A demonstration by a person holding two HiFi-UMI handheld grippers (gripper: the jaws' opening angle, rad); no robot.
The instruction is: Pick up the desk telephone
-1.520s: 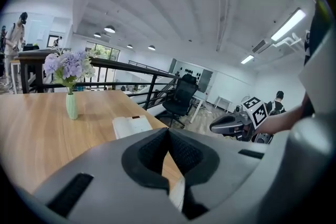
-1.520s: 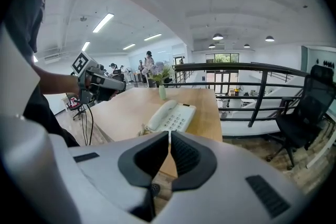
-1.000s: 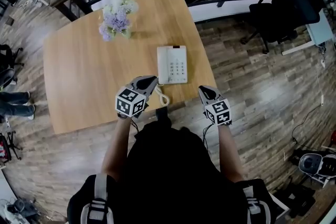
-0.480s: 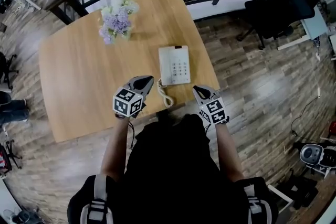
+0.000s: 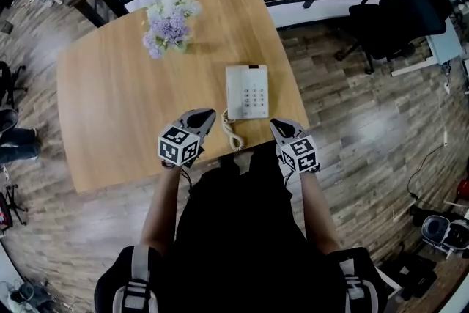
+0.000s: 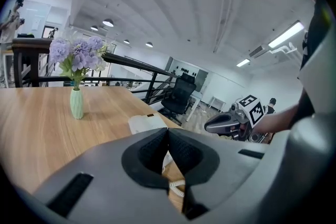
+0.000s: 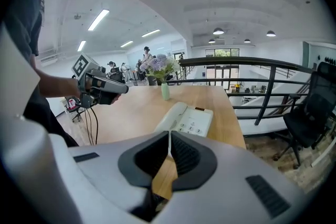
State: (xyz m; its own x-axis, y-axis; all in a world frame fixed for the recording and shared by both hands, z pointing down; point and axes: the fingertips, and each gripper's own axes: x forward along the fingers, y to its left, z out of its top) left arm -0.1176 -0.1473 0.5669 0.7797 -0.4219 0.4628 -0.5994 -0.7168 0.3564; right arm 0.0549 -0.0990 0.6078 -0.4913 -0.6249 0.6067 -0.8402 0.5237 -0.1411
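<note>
- The desk telephone (image 5: 248,91) lies flat near the right-hand edge of the table (image 5: 110,106), roughly at my twelve o'clock, with its keypad facing up.
- Its handset seems to sit along the long side nearer my left gripper. From the head view it is too small for me to be sure it is seated in its cradle.
- The coiled cord (image 5: 229,134) trails off the phone's near corner toward seven o'clock and ends close to the table's near edge.
- My left gripper (image 5: 207,115) hovers at about eight o'clock from the phone, just beside the cord. Its jaws are pressed together with nothing between them, and its own view shows only the table and cord beyond the tips.
- My right gripper (image 5: 276,126) hangs at about five o'clock from the phone, near the table's corner. Its jaws are also closed and empty.
- Neither gripper touches the phone, so I judge this to be the approach step, with both tools flanking the near end and no grasp begun.
- The next move, as I see it, calls for spreading the jaws first, then bringing them in on the phone so the pads close on it without snagging the cord.
- Farther out, a vase of flowers (image 5: 170,22) stands at about ten o'clock from the phone, well apart from it and clear of the approach.
</note>
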